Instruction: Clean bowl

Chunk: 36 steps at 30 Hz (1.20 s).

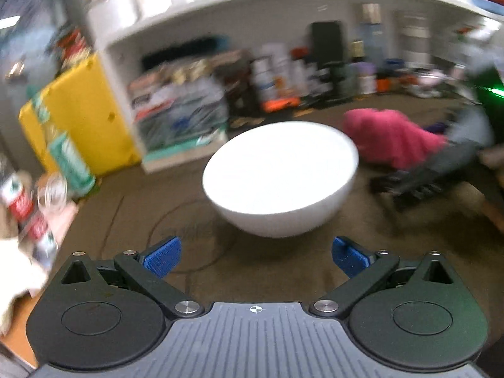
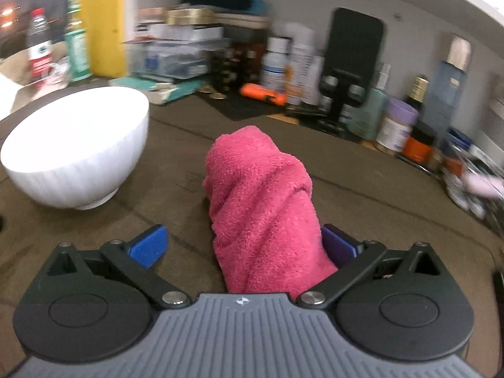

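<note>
A white ribbed bowl (image 1: 280,176) stands upright on the brown table top (image 1: 126,220), just ahead of my left gripper (image 1: 255,255). That gripper's blue pads (image 1: 162,256) are spread wide with nothing between them. A rolled pink towel (image 2: 261,189) lies on the table between the spread fingers of my right gripper (image 2: 242,249). The towel leans against the right pad (image 2: 338,245) and sits apart from the left one, so it is not pinched. In the right wrist view the bowl (image 2: 75,148) is to the towel's left. In the left wrist view the pink towel (image 1: 390,138) shows right of the bowl.
A white shelf unit (image 2: 135,6) lines the back of the table, crowded with boxes, bottles and jars (image 2: 400,123) and a black phone stand (image 2: 349,63). An orange object (image 2: 263,93) lies before them. A yellow board (image 1: 78,110) and bottles (image 2: 39,44) stand at the left.
</note>
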Available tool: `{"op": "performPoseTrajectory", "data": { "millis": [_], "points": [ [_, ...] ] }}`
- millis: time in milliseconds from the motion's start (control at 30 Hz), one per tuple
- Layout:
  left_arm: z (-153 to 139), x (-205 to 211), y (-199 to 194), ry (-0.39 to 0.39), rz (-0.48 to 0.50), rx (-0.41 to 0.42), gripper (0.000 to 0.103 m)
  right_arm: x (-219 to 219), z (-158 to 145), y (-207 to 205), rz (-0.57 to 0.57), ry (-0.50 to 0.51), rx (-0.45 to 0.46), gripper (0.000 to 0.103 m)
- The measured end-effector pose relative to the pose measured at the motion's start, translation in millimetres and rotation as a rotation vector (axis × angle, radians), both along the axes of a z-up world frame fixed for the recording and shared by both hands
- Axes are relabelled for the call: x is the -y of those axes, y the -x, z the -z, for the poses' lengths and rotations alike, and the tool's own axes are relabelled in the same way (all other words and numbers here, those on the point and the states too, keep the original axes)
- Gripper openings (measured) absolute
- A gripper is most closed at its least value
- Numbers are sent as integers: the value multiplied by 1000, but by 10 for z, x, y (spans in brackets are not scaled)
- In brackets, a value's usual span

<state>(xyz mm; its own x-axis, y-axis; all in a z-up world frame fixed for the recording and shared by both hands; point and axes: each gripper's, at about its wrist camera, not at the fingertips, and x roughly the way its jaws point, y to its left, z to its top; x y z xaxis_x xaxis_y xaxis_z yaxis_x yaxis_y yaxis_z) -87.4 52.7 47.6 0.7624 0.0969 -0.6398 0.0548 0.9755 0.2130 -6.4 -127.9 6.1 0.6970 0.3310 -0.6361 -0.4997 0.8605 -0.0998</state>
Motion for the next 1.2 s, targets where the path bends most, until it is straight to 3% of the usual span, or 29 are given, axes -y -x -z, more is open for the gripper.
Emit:
{"op": "performPoseTrajectory", "data": {
  "millis": [167, 267, 367, 433, 500, 1200],
  "points": [
    [209, 145, -308, -15, -106, -19, 103, 102, 50, 20, 135, 10, 38, 103],
    [247, 229, -393, 10, -156, -14, 103, 147, 75, -1, 103, 17, 60, 103],
    [305, 232, -443, 76, -173, 13, 103, 284, 90, -102, 107, -61, -9, 103],
    [372, 131, -477, 190, -198, 15, 103, 316, 88, -137, 108, -91, -38, 103],
    [384, 134, -488, 191, -191, 14, 103, 372, 90, -176, 113, -127, -69, 103],
    [393, 209, -499, 195, -231, 30, 103, 227, 83, -154, 152, -117, -65, 103]
  ]
}}
